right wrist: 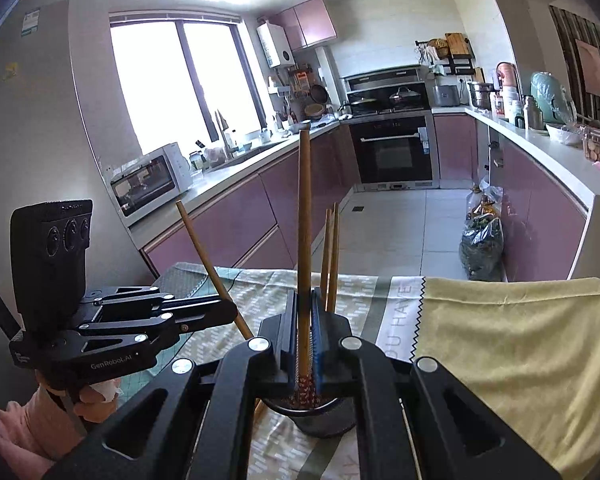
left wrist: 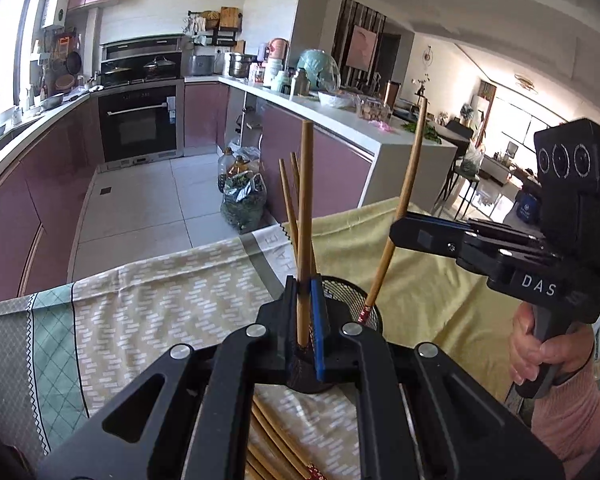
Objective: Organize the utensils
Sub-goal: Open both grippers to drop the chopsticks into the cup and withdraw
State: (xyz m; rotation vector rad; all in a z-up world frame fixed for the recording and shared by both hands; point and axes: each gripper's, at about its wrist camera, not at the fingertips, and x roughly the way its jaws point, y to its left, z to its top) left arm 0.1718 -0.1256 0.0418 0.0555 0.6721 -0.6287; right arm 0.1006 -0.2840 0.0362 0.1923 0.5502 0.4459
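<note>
- While both tools meet over the black mesh holder, the left gripper is clamped on one upright chopstick, probably for dropping in.
- The right gripper pinches another chopstick above the holder.
- Loose chopsticks wait on the tablecloth.
- Two chopsticks already stand inside.

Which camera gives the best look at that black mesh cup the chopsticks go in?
The left wrist view: the mesh cup shows its woven rim and inside behind the tongs. The right wrist view shows only the cup's dark lower rim, under the tongs.
</note>
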